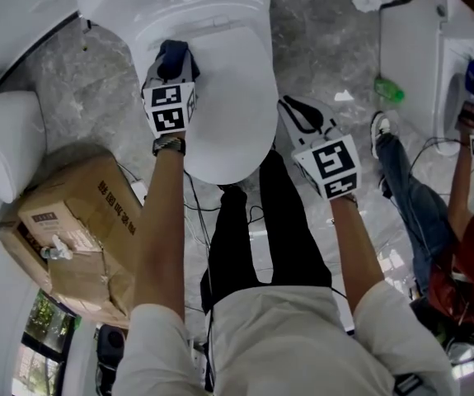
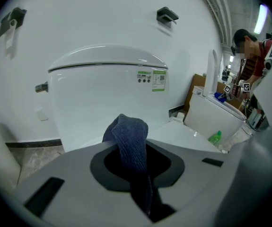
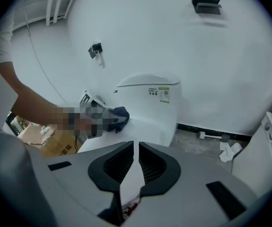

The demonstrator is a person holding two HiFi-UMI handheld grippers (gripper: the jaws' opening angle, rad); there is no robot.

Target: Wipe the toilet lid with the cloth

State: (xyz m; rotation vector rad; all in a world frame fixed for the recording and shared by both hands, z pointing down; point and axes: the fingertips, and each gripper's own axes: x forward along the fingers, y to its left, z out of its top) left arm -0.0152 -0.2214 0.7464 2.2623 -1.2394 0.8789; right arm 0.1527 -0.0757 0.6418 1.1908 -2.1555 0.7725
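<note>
Over the toilet lid, left gripper is clamping the cloth to wipe; right gripper, closed and empty, is hanging aside.

Right claw nearly closed, cloth on toilet lid

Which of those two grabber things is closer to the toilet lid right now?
Left. The left gripper is over the toilet lid, holding the blue cloth on its rear part; the right gripper is off the lid, beside its front right edge, over the floor.
</note>
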